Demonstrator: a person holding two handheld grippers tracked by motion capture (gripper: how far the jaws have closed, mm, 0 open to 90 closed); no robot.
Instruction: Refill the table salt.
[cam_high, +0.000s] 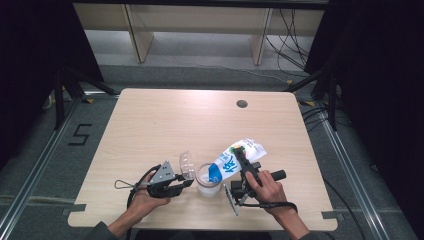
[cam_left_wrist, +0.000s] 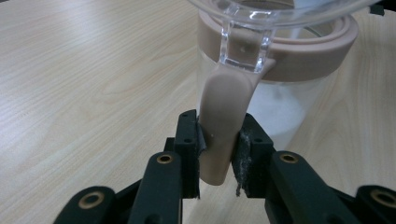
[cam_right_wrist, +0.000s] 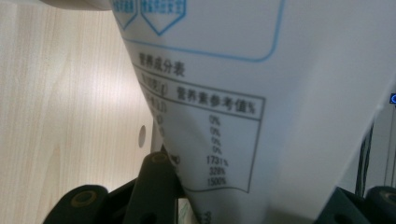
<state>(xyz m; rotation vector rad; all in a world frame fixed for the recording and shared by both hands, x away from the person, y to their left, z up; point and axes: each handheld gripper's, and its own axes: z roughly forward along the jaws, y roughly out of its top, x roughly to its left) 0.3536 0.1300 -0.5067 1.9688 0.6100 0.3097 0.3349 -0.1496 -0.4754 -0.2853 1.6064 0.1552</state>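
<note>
Left gripper (cam_left_wrist: 219, 154) is clamping the clear jar's (cam_high: 208, 181) beige tab (cam_left_wrist: 223, 121); right gripper (cam_high: 242, 159) is gripping the white printed pouch (cam_high: 235, 159), tilted over the jar mouth.

White bag (cam_right_wrist: 280, 93) table headed 营养成分表, 0% rows (then 1731%, 328%, 1500%), floor mark (cam_high: 80, 134) 5

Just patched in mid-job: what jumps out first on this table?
Near the front edge of the table, the right gripper tips a white-and-blue bag mouth-down over a clear jar with white powder inside. The left gripper is clamped on the jar's beige handle, and the clear lid stands flipped open beside it.
</note>
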